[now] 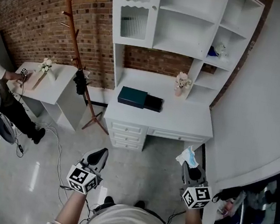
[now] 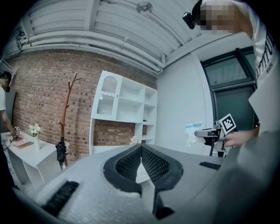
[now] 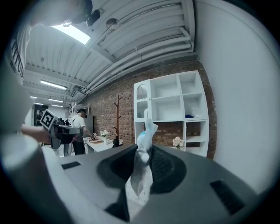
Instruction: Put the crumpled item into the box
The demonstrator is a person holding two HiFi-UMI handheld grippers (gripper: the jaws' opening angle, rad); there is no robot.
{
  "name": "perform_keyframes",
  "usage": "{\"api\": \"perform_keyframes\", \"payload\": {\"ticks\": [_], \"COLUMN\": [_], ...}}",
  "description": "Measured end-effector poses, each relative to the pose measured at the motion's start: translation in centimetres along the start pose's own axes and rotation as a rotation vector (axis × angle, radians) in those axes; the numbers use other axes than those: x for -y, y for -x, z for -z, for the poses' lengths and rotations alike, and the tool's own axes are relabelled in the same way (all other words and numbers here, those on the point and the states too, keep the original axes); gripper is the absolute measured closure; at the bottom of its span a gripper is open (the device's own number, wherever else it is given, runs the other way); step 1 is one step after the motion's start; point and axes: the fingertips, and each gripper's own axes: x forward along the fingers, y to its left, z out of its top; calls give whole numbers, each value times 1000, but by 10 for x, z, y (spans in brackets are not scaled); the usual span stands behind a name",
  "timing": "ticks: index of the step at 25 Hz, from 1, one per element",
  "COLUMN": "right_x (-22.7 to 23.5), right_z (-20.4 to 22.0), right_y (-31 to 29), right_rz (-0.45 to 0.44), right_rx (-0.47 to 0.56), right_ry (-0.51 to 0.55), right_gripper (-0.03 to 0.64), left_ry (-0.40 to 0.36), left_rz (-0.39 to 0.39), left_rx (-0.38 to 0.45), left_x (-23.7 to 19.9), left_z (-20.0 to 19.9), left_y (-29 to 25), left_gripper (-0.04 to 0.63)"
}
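The right tongs [image 3: 142, 154] pinch the crumpled item [image 3: 147, 131]; the left tongs [image 2: 141, 148] are pressed together; the box [image 1: 133, 97] lies on the counter [image 1: 180, 121].

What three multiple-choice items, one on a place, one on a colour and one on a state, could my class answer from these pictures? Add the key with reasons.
1. Where does the box stand?
A. on the floor
B. on the white desk
C. on a shelf

2. What colour is the box?
A. dark green
B. red
C. yellow

3. What state is the right gripper in?
A. open and empty
B. shut on the crumpled item
C. laid on the desk

Key:
1 B: the head view shows the box on the white desk.
2 A: its top looks dark green.
3 B: the right gripper view shows the jaws pinching the white-and-blue crumpled item.
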Motion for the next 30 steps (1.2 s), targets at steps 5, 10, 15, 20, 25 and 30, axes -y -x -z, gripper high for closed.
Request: {"api": "perform_keyframes", "payload": {"ticks": [5, 10, 15, 20, 25, 30], "right_x": [22, 39, 52, 65, 74, 70], "right_z": [7, 15, 23, 22, 25, 30], "right_y": [3, 6, 6, 0, -13, -35], "right_rz": [-45, -100, -131, -137, -131, -129], "right_rx": [-10, -22, -34, -31, -41, -52], "right_ry": [6, 10, 14, 9, -3, 6], "right_gripper": [535, 535, 535, 535, 535, 535], "left_ry": [-1, -11, 1, 6, 3, 13], "left_rz": [-30, -65, -86, -90, -89, -82], "left_rx": [-4, -17, -26, -34, -35, -38], "left_x": [22, 43, 59, 62, 57, 37], "left_z": [3, 11, 19, 19, 17, 21], "left_y": [-9, -16, -22, -34, -49, -68], "left_gripper": [569, 569, 569, 569, 569, 569]}}
